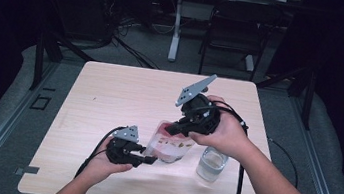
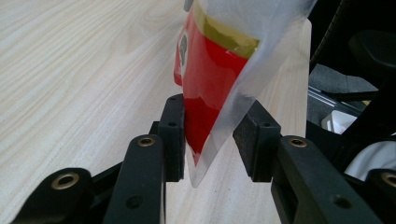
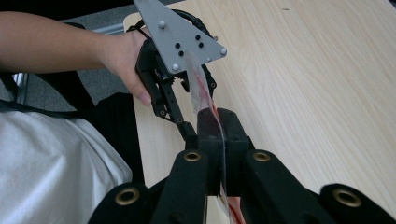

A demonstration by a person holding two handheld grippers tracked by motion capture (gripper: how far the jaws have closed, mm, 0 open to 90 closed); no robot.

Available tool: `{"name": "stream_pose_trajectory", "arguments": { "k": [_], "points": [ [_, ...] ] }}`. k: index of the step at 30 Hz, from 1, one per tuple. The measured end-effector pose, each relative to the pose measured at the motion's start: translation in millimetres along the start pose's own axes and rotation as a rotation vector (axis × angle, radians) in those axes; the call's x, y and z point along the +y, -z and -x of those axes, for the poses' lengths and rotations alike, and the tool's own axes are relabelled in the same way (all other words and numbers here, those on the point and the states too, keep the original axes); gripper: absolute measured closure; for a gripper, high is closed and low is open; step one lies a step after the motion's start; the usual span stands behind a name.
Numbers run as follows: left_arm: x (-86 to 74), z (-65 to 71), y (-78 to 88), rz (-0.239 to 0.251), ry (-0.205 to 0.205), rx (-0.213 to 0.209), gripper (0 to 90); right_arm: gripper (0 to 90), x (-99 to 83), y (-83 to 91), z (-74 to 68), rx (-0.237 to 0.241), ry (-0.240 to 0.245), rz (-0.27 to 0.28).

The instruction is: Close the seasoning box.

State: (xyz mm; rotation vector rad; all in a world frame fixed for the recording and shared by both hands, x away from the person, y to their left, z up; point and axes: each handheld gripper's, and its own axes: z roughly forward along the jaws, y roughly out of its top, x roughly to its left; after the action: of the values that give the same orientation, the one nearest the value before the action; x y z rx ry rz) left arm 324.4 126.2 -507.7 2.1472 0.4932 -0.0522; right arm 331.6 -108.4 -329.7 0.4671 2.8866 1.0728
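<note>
Wood table (image 1: 109,99): R gripper (image 1: 174,127) clamps pouch (image 1: 169,147) top, L gripper (image 1: 149,159) jaws open round its corner.

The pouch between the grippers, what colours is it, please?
Red with a yellow band and clear edges; pouch, left gripper view.

A dim lab or recording studio: a pale wood-grain bench (image 1: 110,94) stands alone on grey carpeted floor (image 1: 17,107), hemmed by black metal rig struts (image 1: 38,59). Behind it, loose cables (image 1: 128,31) trail near a black folding chair (image 1: 234,29) and the white leg of a second desk (image 1: 176,27).
</note>
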Motion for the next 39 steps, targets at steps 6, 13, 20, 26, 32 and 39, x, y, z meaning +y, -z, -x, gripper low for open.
{"name": "stream_pose_trajectory", "arguments": {
  "k": [6, 13, 20, 26, 32, 39],
  "points": [
    [-0.3, 0.8, 5.4, -0.007, 0.006, -0.010, 67.8, 89.8, -4.0, 1.9, 2.2, 0.002, -0.003, 0.005],
    [1.1, 2.3, 14.2, -0.020, -0.002, 0.007, 68.9, 89.6, -8.0, 4.1, 2.7, -0.007, -0.012, 0.012],
    [1.8, 5.9, 21.6, -0.028, -0.008, 0.014, 69.8, 89.6, -14.3, 7.2, 3.2, -0.007, -0.021, 0.026],
    [2.8, 8.1, 24.8, -0.045, -0.011, 0.016, 70.3, 89.6, -21.6, 8.2, 3.8, -0.006, -0.038, 0.040],
    [-0.5, 7.9, 24.5, -0.044, -0.010, 0.007, 70.6, 89.6, -29.3, 7.1, 5.0, -0.007, -0.048, 0.048],
    [-5.3, 6.1, 22.4, -0.080, -0.001, 0.006, 71.3, 89.5, -40.5, -1.8, 8.8, 0.001, -0.076, 0.038]
  ]
}}
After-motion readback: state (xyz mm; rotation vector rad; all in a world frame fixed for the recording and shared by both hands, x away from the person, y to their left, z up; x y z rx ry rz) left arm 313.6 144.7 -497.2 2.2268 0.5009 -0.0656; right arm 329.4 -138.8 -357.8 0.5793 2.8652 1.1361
